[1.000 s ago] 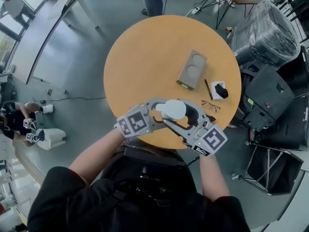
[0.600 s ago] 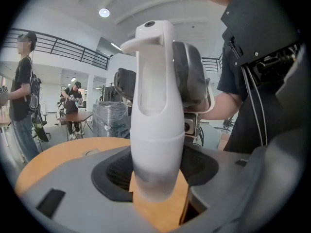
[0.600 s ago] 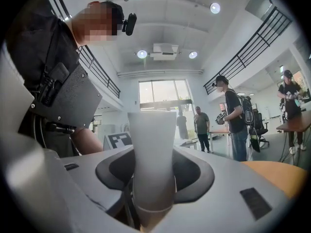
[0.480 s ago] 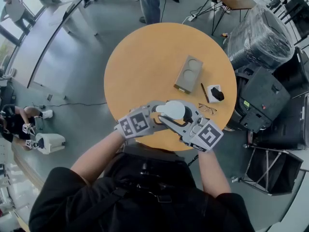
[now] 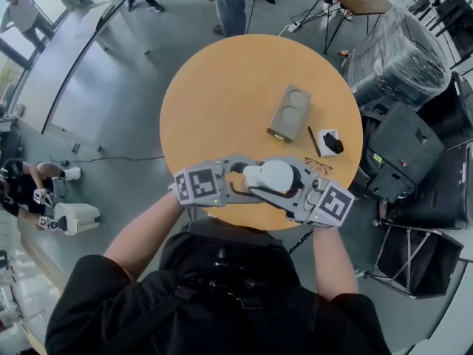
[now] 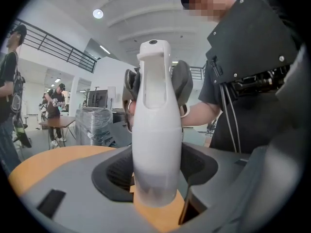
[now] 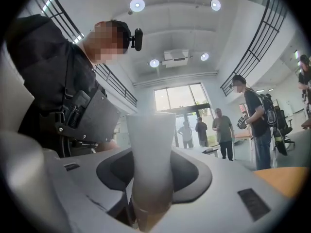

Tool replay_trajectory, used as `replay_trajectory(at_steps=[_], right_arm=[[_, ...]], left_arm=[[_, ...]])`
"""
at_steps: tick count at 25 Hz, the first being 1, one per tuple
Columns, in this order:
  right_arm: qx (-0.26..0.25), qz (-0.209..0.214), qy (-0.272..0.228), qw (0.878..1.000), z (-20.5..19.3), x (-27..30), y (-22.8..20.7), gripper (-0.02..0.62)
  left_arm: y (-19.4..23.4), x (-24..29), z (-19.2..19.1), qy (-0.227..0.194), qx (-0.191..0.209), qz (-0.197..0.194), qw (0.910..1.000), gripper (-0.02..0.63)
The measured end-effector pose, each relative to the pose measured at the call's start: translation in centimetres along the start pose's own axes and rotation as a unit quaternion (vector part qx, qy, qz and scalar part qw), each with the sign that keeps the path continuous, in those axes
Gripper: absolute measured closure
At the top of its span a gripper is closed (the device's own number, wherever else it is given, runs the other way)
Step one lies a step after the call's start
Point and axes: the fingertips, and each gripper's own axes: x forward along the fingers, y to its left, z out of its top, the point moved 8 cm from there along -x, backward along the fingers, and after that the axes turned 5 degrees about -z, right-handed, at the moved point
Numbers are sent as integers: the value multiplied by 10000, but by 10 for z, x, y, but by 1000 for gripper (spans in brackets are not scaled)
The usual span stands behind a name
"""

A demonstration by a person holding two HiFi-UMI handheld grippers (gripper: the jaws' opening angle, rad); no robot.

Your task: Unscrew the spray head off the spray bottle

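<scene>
Closest to the person, the white spray bottle [image 6: 155, 144] is held level between both grippers, over the near edge of the round table [image 5: 236, 87]. The left gripper [image 6: 155, 178] pinches its lower body, pads pressed on either side. The right gripper [image 7: 148, 193] has just been closing its jaws, and they now clasp the spray head [image 6: 154, 72] at the far end of the bottle.

The step in hand looks like the first twist of the head. To do it well, the left grip should only brace the body and not crush the thin plastic. The right grip needs to sit on the threaded collar, not the trigger, and turn about the bottle's long axis so the thread does not bind. A short turn, release and re-grip suits the wrist better than 1 long strain.

Counted: 1 spray bottle with 1 head, and 2 grippers. Farther out on the table lie 1 pair of glasses [image 5: 321, 163], 1 dark pen [image 5: 318, 137], 1 small white-and-black item [image 5: 332, 142] and 1 grey block [image 5: 293, 109] with 2 round recesses. Beyond, at least 4 bystanders [image 7: 252, 125] stand near the glass doors.
</scene>
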Motion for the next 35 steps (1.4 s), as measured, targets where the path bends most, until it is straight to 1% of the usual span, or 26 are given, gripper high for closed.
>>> replay_trajectory(at_steps=[4, 8, 11, 16, 17, 18, 20, 21, 22, 23, 24, 26, 28, 30, 32, 35], right_arm=[[85, 495, 146, 9986, 5, 7, 8, 387], [252, 1042, 205, 9940, 7, 7, 4, 388], [361, 1404, 175, 9893, 10, 4, 1, 388], [515, 1952, 266, 9790, 11, 8, 1, 388], [591, 2113, 270, 9753, 11, 7, 1, 388], [703, 2331, 253, 9696, 12, 7, 3, 389], [994, 2792, 127, 9550, 15, 9, 7, 398], [1106, 2933, 43, 9496, 17, 11, 8, 398], [1155, 2961, -43, 9482, 19, 12, 7, 396], [1131, 2861, -114, 9514, 20, 12, 4, 394], [1053, 2664, -138, 9580, 19, 11, -1, 386], [843, 2120, 17, 9736, 15, 11, -11, 362], [636, 1522, 199, 9861, 12, 15, -19, 294], [385, 928, 170, 9948, 12, 17, -26, 270], [59, 393, 267, 9989, 8, 15, -30, 267], [-525, -308, 737, 9954, 0, 16, -28, 265]], left_arm=[[-5, -1, 4, -69, 79, -430, 9990, 304], [-5, 2, 5, -117, 84, -851, 9963, 304], [-4, 2, 8, -201, 61, -1182, 9928, 305], [-6, 1, 9, -200, 8, -1706, 9851, 305], [-7, 2, 10, -228, -42, -1873, 9820, 305], [-11, 4, 11, -266, -129, -2137, 9765, 306], [-22, 8, 14, -314, -281, -2730, 9611, 307], [-24, 10, 16, -318, -280, -2823, 9584, 307], [-22, 9, 17, -322, -242, -2727, 9613, 304], [-16, 6, 18, -332, -195, -2515, 9671, 304], [-8, 2, 18, -336, -143, -2260, 9734, 304], [4, -4, 17, -285, -29, -1768, 9838, 302], [12, -8, 15, -269, 34, -1333, 9907, 301], [17, -11, 12, -381, 33, -863, 9955, 301], [23, -10, 11, -541, 17, -290, 9981, 301], [33, -7, 12, -662, 22, 603, 9960, 301]])
